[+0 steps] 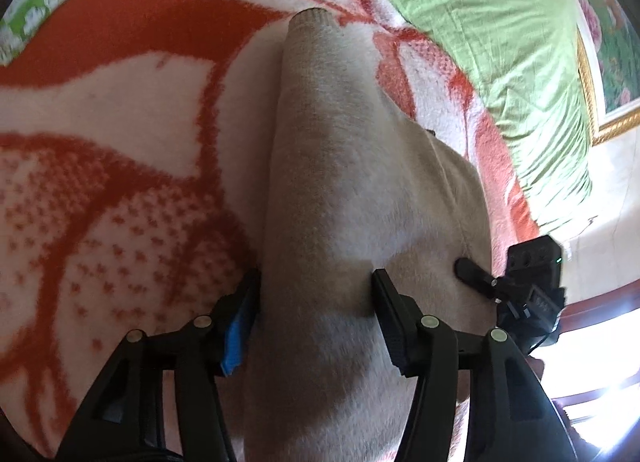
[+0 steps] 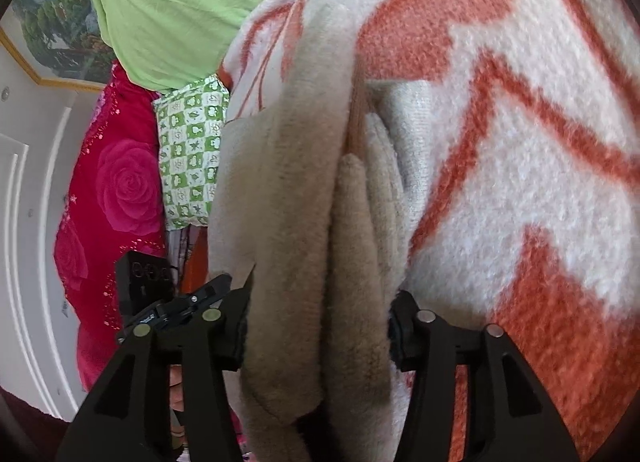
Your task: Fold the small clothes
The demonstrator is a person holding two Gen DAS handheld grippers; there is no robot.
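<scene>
A beige fleecy garment lies folded lengthwise on an orange-and-white blanket, its ribbed cuff pointing away from me. My left gripper straddles its near end; the jaws stand apart with the fabric lying loose between them. The blue-padded finger sits at the garment's left edge. In the right wrist view the same garment shows as stacked folds, and my right gripper stands open around them. The right gripper also shows at the garment's right edge, and the left gripper shows beside the folds.
A green sheet covers the bed beyond the blanket. A red rose-patterned blanket and a green-checked cloth lie to the left. A framed picture hangs on the white wall. A bright window is at the right.
</scene>
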